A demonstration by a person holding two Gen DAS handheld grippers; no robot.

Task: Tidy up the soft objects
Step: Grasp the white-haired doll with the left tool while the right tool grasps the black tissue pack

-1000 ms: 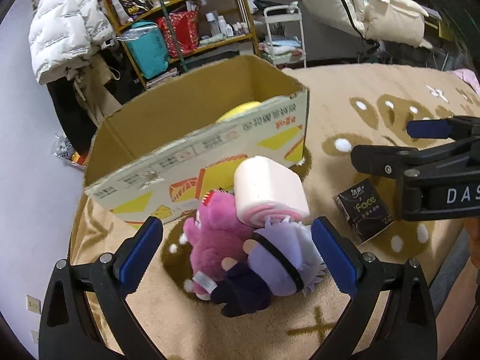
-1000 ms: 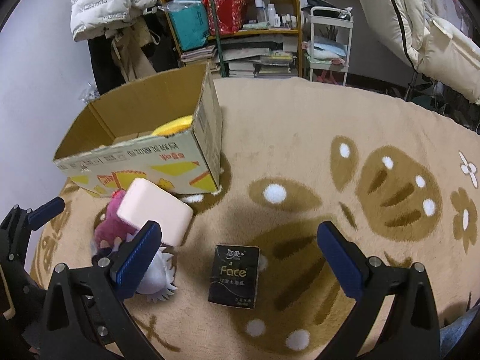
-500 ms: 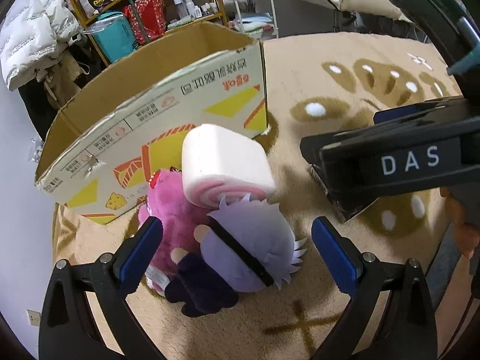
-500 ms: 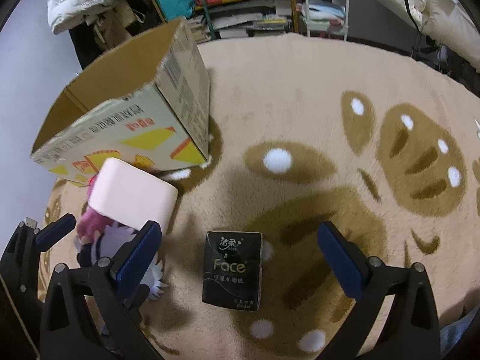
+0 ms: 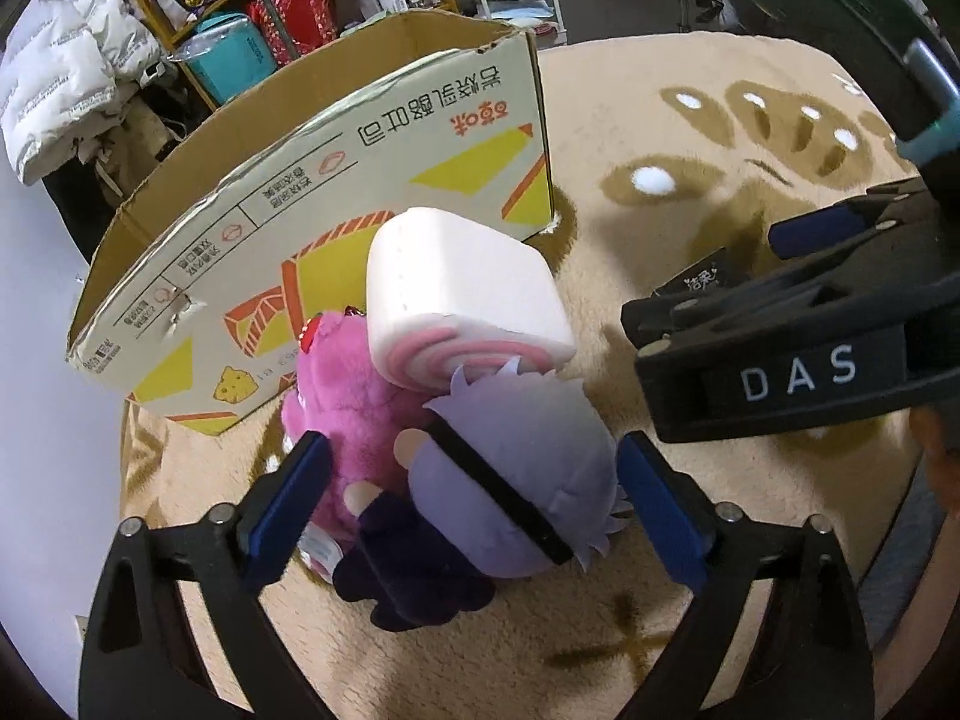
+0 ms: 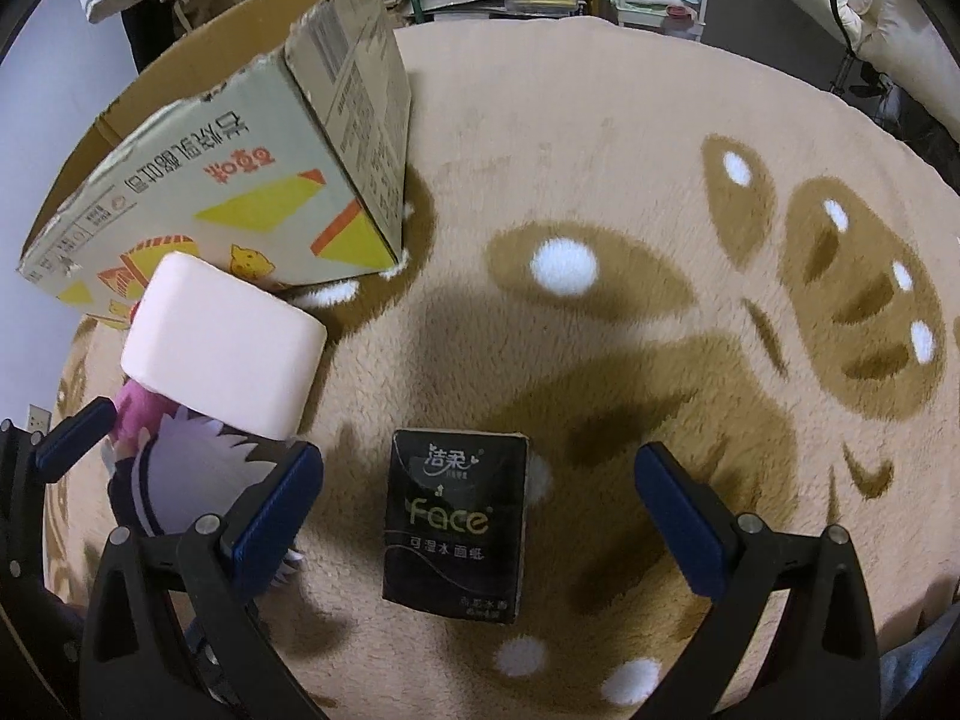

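Our left hand-held gripper point(image 5: 471, 501) gapes around the purple doll point(image 5: 516, 474); our right hand-held gripper point(image 6: 477, 516) gapes around the tissue pack point(image 6: 457, 525).

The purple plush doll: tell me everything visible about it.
The purple plush doll is a soft, fuzzy toy with pale lilac spiky hair, a black band across its face and a dark navy body. It lies on the beige rug, pressed against the pink plush, with the pink-and-white roll cushion resting on its head. It sits between the open left gripper fingers, not yet squeezed.
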